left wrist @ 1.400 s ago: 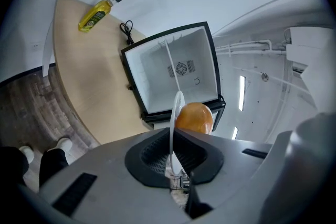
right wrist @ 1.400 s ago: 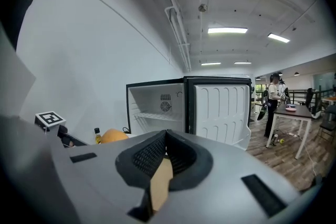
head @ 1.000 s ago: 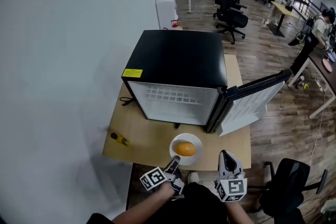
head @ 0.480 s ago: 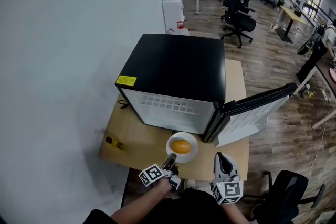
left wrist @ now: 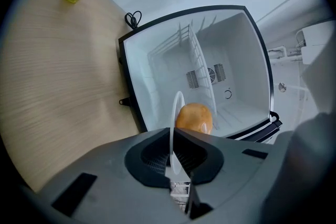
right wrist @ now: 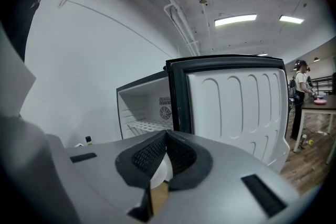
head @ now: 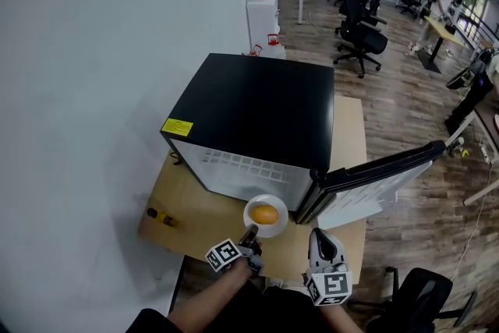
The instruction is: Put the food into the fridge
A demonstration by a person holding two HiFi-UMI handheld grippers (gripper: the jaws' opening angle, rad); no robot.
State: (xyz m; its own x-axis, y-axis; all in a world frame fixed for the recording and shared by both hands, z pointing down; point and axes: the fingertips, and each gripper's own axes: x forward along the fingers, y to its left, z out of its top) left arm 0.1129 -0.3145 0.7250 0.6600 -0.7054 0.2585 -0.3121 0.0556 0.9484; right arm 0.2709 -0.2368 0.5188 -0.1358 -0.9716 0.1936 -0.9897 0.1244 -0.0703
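Note:
A white plate [head: 251, 208] with a round orange-brown food item [head: 264, 214] hangs just before the open front of the black mini fridge [head: 257, 101]. My left gripper [head: 250, 233] is shut on the plate's near rim. In the left gripper view the plate [left wrist: 172, 113] shows edge-on between the closed jaws of the left gripper [left wrist: 172, 132], with the food [left wrist: 194, 118] beyond it and the white fridge interior [left wrist: 231, 55] behind. My right gripper [head: 318, 235] hovers to the right over the table's edge, shut and empty. In the right gripper view that right gripper [right wrist: 165, 135] faces the fridge door [right wrist: 236, 107].
The fridge door [head: 378, 175] stands wide open to the right. A small yellow bottle [head: 161, 218] lies on the wooden table [head: 195, 226] at the left, near the white wall. A black office chair [head: 425, 288] is at the lower right; desks, chairs and people are far behind.
The plate with the food has moved closer to the fridge's opening in my left gripper. The right gripper has followed a little, still shut.

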